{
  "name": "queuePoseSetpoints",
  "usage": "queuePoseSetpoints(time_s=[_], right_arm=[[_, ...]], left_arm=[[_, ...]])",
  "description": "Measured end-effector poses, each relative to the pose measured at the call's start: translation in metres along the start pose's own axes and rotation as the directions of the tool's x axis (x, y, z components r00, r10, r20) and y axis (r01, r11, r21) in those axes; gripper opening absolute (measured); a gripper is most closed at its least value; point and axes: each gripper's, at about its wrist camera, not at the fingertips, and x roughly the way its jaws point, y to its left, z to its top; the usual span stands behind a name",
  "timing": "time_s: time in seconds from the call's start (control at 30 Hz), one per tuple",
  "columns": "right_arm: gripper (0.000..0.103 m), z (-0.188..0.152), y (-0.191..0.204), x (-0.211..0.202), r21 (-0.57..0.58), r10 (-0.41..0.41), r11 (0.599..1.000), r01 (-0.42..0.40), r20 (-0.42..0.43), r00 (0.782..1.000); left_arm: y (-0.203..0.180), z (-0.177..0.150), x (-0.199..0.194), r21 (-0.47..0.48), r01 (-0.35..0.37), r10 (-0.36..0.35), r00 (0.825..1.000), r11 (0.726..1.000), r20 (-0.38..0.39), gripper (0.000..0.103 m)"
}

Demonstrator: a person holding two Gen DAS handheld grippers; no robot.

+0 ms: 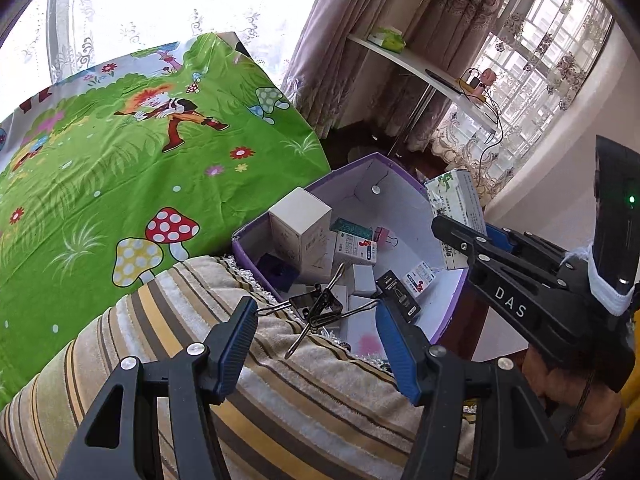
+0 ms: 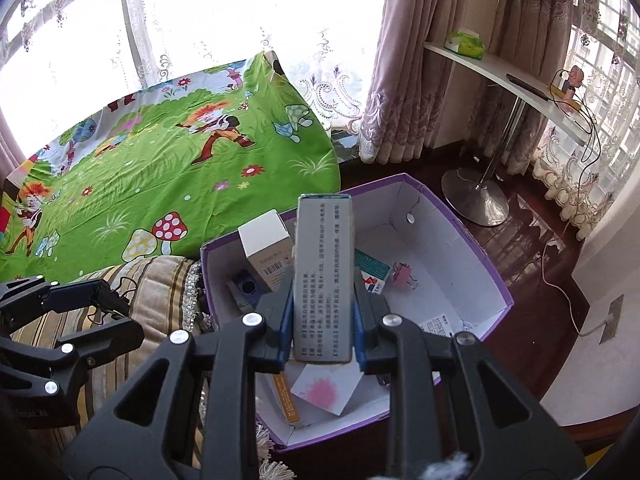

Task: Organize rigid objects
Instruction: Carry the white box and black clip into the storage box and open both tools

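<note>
Daylight from lace-curtained windows falls on a purple cardboard box with a white inside [image 2: 472, 236], which stands open beside a bed covered with a green cartoon sheet printed with mushrooms [image 1: 120, 168] and against a striped beige and brown towel-like cushion [image 1: 288, 392]. The right tongs [image 2: 323, 316] are clamped on a long grey carton printed with dark text [image 2: 323, 276], holding it by its two narrow sides above the open box; in the left wrist view the same carton shows a white and green face [image 1: 456, 208] over the box's far right corner. The left tongs [image 1: 316, 332] stand partly apart with their blue pads [image 1: 396, 348] on either side of a cluster of black binder clips with wire handles [image 1: 320, 304] that lies at the box's near edge where it meets the cushion; the pads do not press on the clips. Inside the box lie a tall white carton [image 1: 300, 228], a small white packet with red and blue marks [image 1: 356, 248], a pink binder clip [image 2: 402, 274], a dark blue item [image 1: 276, 270] and a white paper with a pink blot [image 2: 326, 390]. A curved white shelf on a metal stand [image 2: 500, 72] lies beyond, bearing a green packet [image 2: 466, 44].
</note>
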Motion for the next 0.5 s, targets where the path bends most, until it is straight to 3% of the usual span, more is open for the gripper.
queuePoseSetpoints(time_s=[0.2, 0.37, 0.5], right_arm=[[0.031, 0.000, -0.014, -0.001, 0.038, -0.017, 0.999, 0.017, 0.006, 1.000], [0.065, -0.003, -0.017, -0.005, 0.049, -0.024, 0.999, 0.023, 0.025, 0.999], [0.070, -0.003, -0.015, -0.011, 0.042, -0.030, 0.999, 0.028, 0.032, 0.999]], left_arm=[[-0.005, 0.002, 0.022, -0.022, -0.007, 0.005, 0.998, 1.000, -0.062, 0.063], [0.001, -0.001, 0.025, -0.057, -0.003, -0.001, 0.997, 0.998, -0.080, 0.067], [0.002, -0.006, 0.023, -0.075, 0.014, -0.022, 0.995, 0.997, -0.095, 0.071]])
